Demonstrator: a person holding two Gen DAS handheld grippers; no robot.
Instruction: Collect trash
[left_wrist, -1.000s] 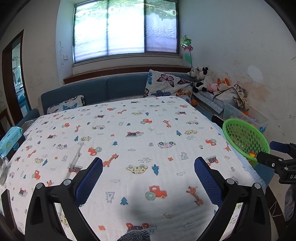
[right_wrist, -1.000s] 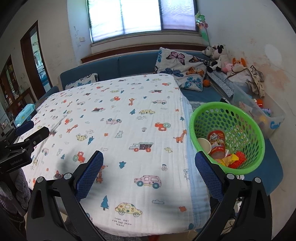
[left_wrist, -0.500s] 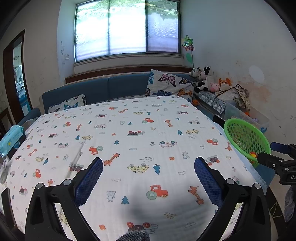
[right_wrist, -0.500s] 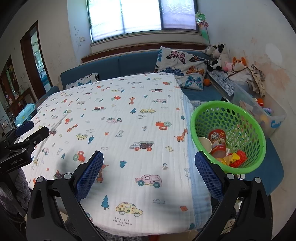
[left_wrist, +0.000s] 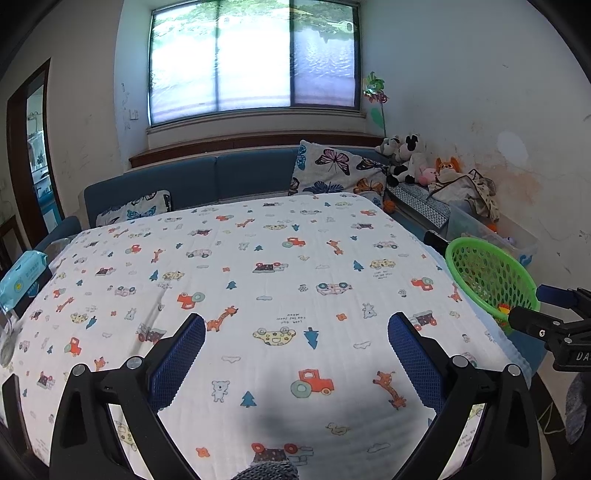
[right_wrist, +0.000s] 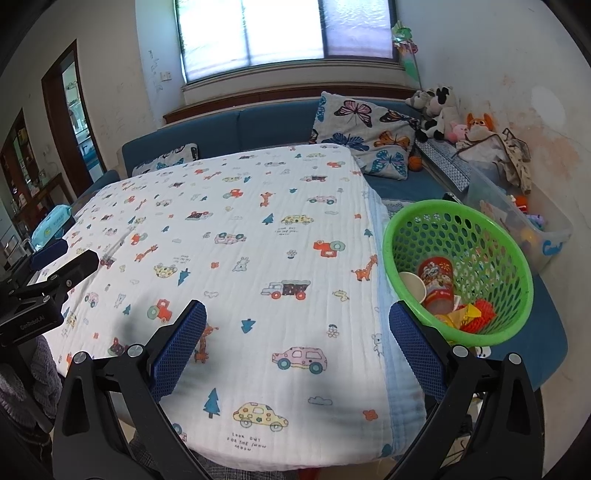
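Sunlight from the window fell on the table (left_wrist: 280, 280) with its cartoon cloth. Just beside the table sat a green basket (right_wrist: 458, 221) holding cups (right_wrist: 436, 284) and wrappers (right_wrist: 471, 317). Both the left hand-held gripper (left_wrist: 295, 343) and right hand-held gripper (right_wrist: 297, 332) hung wide apart over the table, holding nothing.

Printed cloth (right_wrist: 258, 236) on the table: "LOOK OUT FOR THE MOON" beneath the yellow car (right_wrist: 259, 416) at its near edge. Left gripper (right_wrist: 33, 295) body, left of the cloth: "GenRoboAI". Right gripper (left_wrist: 554, 325) body: "DA", cut off.
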